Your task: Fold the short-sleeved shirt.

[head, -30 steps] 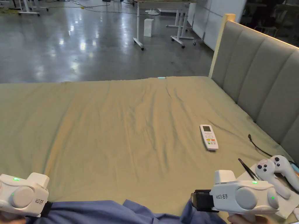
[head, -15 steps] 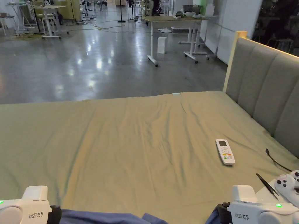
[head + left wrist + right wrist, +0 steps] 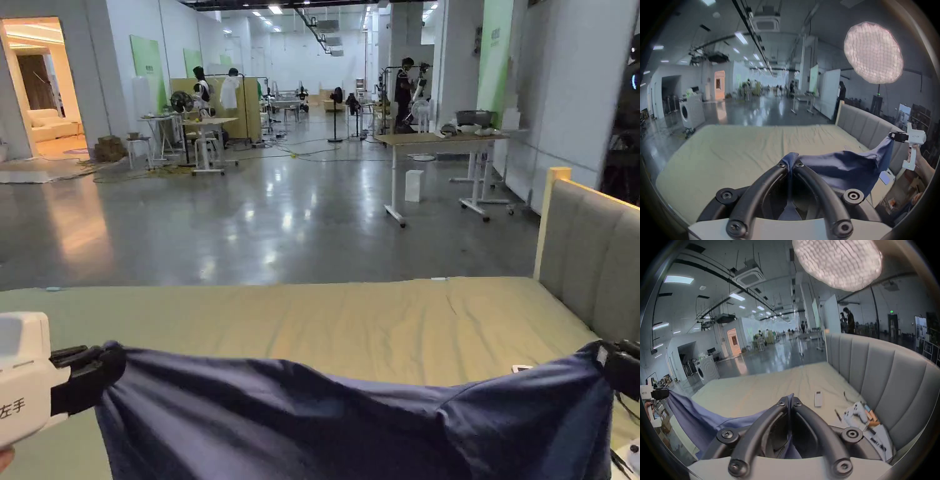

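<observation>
The blue shirt (image 3: 350, 425) hangs stretched across the lower part of the head view, held in the air above the bed (image 3: 350, 325), not lying on it. The left hand-held gripper (image 3: 103, 372), at lower left, has its jaws pressed together on one end of the top edge; in its own view the cloth is pinched between the black curved jaws. The right hand-held gripper (image 3: 615, 369), at the right edge, likewise pinches the opposite end. The shirt's long axis runs left to right between the two grippers, its upper edge sagging in the middle, the body dropping below the frame. The bed lies beyond and below the cloth, so the coming move is judged to be a lay-down forward onto the sheet; neither hand is nearer. The fabric is thin, soft and smooth, draping in loose folds; the sheet is olive-tan and lightly creased. A white remote (image 3: 818, 398) and game controllers (image 3: 855, 413) rest near the padded grey headboard (image 3: 594, 269), at the right.
</observation>
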Demonstrator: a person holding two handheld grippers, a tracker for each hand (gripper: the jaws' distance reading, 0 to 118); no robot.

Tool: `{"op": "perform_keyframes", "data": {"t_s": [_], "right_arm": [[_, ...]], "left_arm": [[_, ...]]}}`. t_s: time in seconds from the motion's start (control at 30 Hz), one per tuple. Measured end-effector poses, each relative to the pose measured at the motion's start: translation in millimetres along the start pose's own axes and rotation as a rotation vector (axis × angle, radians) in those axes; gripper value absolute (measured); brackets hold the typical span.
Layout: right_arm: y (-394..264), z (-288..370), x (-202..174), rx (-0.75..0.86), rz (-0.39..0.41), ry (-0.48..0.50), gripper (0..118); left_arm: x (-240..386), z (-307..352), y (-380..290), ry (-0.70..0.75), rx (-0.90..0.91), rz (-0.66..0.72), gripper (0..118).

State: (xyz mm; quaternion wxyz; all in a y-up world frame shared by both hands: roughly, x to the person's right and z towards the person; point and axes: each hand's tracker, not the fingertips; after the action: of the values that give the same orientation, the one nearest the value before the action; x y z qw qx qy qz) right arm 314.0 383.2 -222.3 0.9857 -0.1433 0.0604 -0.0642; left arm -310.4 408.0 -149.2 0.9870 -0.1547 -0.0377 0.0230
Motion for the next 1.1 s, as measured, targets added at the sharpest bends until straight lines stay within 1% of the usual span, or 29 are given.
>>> {"op": "perform_keyframes", "data": {"t_s": [0.1,0.17,0.2,0.23,0.3,0.33,0.37,0.4,0.47,0.5,0.53,0.6,0.7,0.8,0.83,0.87,0.97,1.0,1.07,1.1], "right_arm": [[36.1,18.2,-9.5,0.068,0.007,-0.014,3],[59.3,29.6,-14.2,0.114,-0.023,0.005,3],[71.5,34.0,-17.3,0.111,-0.034,0.015,3],[80.1,42.6,-21.8,0.146,-0.038,0.003,3],[102.3,51.2,-33.4,0.182,-0.007,0.001,3],[111.3,54.1,-39.2,0.202,0.039,0.002,3],[124.3,58.5,-43.9,0.217,0.03,-0.032,3],[133.8,60.8,-49.0,0.215,0.03,-0.038,3],[154.0,64.4,-57.1,0.266,0.065,-0.039,3],[160.9,65.2,-60.4,0.257,0.056,-0.042,3],[169.2,69.4,-65.5,0.28,0.069,-0.068,3],[184.6,70.8,-75.2,0.282,0.079,-0.071,3],[200.9,68.8,-83.2,0.321,0.117,-0.077,3],[207.7,61.4,-84.1,0.315,0.1,-0.071,3],[209.0,60.7,-86.4,0.32,0.101,-0.076,3],[211.3,59.9,-87.6,0.33,0.119,-0.07,3],[214.7,54.3,-84.7,0.326,0.093,-0.062,3],[216.7,51.6,-85.0,0.33,0.098,-0.064,3],[217.1,43.6,-83.6,0.301,0.08,-0.061,3],[219.8,41.3,-84.2,0.318,0.102,-0.066,3]], "left_arm": [[-0.2,32.1,36.5,0.004,0.087,0.051,5],[-1.5,46.3,55.1,0.023,0.119,0.028,5],[-3.6,53.5,65.3,0.035,0.133,0.016,5],[-4.0,59.9,76.6,0.043,0.145,0.002,5],[-3.4,69.9,95.5,0.077,0.179,-0.029,5],[-3.0,77.8,103.5,0.077,0.192,-0.032,5],[-3.2,83.2,112.8,0.08,0.207,-0.041,5],[-4.7,87.2,121.4,0.083,0.226,-0.042,5],[-7.4,95.2,139.8,0.09,0.244,-0.031,5],[-5.7,92.8,138.8,0.101,0.254,-0.036,5],[-6.2,95.4,146.0,0.12,0.27,-0.036,5],[-6.0,97.8,164.2,0.128,0.278,-0.035,5],[-5.4,92.0,171.6,0.175,0.326,-0.028,5],[-22.2,97.5,172.0,0.181,0.349,-0.017,5],[-25.1,94.9,174.7,0.176,0.341,-0.013,5],[-22.5,91.5,171.3,0.176,0.339,-0.008,5],[-27.3,80.5,169.6,0.179,0.327,0.0,5],[-28.3,78.5,168.0,0.175,0.328,0.001,5],[-31.5,70.1,170.0,0.165,0.321,0.004,5],[-31.5,65.6,171.3,0.169,0.312,0.004,5]]}}
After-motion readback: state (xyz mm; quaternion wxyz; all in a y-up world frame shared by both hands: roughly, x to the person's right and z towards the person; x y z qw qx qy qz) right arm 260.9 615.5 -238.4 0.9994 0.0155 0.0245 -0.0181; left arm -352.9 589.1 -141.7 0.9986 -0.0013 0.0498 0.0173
